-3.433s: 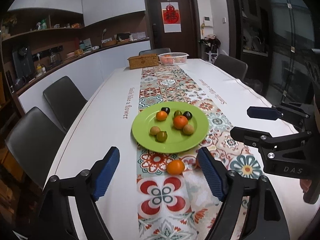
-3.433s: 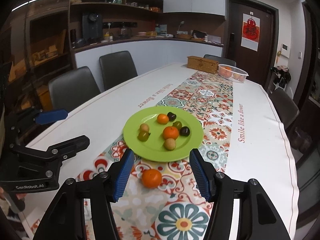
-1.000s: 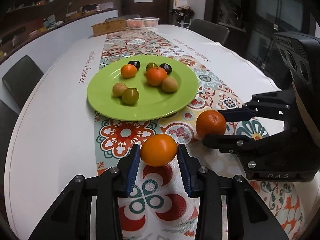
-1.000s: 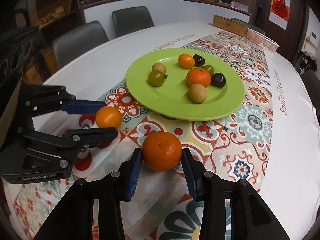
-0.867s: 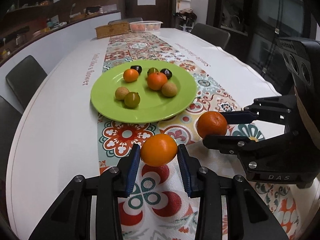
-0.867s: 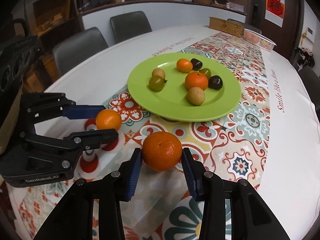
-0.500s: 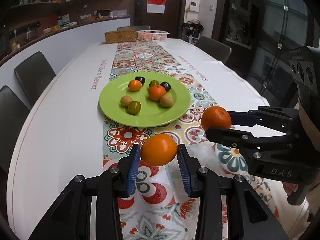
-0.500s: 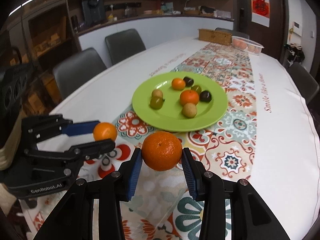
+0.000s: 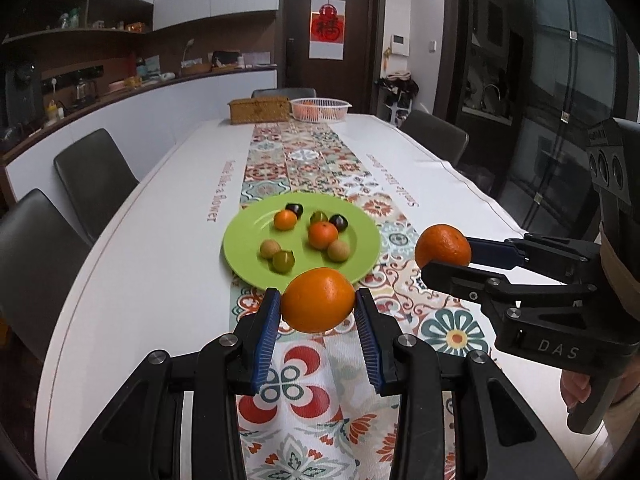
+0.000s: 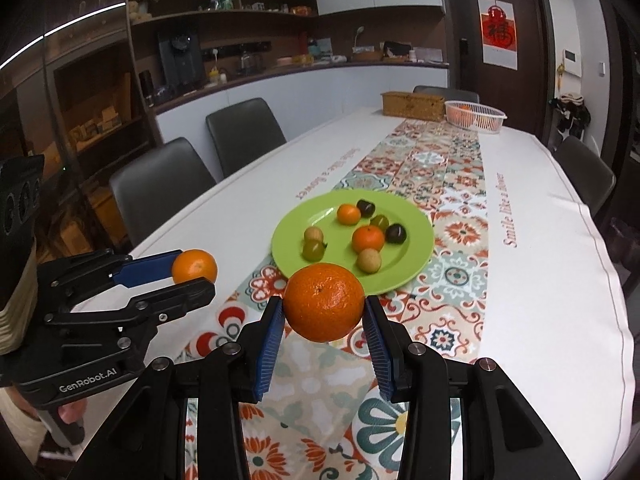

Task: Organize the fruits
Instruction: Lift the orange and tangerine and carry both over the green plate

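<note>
My left gripper (image 9: 318, 306) is shut on a smooth orange (image 9: 319, 300), held in the air above the patterned runner. My right gripper (image 10: 324, 310) is shut on a dimpled tangerine (image 10: 324, 302), also lifted off the table. Each gripper shows in the other's view: the right one with its tangerine (image 9: 443, 247) at the right, the left one with its orange (image 10: 195, 266) at the left. Beyond both stands a green plate (image 9: 248, 256) (image 10: 416, 264) holding several small fruits, among them two little oranges, dark plums and pale round ones.
A long white table (image 9: 160, 248) carries a floral runner (image 9: 304, 160) down its middle. At the far end stand a wicker box (image 9: 259, 109) and a white basket (image 9: 320, 109) with fruit. Dark chairs (image 9: 94, 176) line both sides. A hand (image 9: 576, 390) grips the right tool's handle.
Both grippers have risen from the table with their fruit and tilted up, so the plate now looks farther and smaller. Both grips stay unchanged.
</note>
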A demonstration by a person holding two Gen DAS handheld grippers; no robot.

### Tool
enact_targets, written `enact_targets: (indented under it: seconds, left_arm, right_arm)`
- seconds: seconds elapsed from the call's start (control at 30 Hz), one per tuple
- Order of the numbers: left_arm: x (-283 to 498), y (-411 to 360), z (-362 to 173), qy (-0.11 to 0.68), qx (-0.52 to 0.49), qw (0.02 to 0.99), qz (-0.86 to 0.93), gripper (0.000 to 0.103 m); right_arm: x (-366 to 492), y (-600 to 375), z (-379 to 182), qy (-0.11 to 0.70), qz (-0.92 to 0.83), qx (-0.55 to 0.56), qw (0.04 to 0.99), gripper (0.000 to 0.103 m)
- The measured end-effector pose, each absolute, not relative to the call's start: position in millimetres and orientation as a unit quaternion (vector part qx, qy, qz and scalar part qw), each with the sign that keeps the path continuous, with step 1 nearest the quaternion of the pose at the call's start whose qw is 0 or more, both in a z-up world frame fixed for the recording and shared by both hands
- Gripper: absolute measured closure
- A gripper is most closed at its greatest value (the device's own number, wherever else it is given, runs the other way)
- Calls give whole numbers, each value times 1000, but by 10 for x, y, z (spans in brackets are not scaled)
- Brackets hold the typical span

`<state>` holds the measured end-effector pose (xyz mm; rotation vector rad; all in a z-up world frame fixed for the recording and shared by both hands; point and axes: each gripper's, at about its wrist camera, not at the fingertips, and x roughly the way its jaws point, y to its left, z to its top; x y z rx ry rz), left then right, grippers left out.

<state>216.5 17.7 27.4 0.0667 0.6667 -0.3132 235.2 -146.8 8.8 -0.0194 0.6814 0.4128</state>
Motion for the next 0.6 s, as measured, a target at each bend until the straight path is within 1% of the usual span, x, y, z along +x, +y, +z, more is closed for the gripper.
enact_targets:
  seconds: [0.3, 0.6]
  left_arm:
    - [2299, 180, 421, 309, 35, 940, -140, 66]
    - [2588, 194, 418, 308, 46, 941, -129, 66]
  right_arm:
    - [2433, -1452, 232, 313, 196, -16, 929, 62]
    - [2698, -1405, 301, 306, 193, -22, 932, 62]
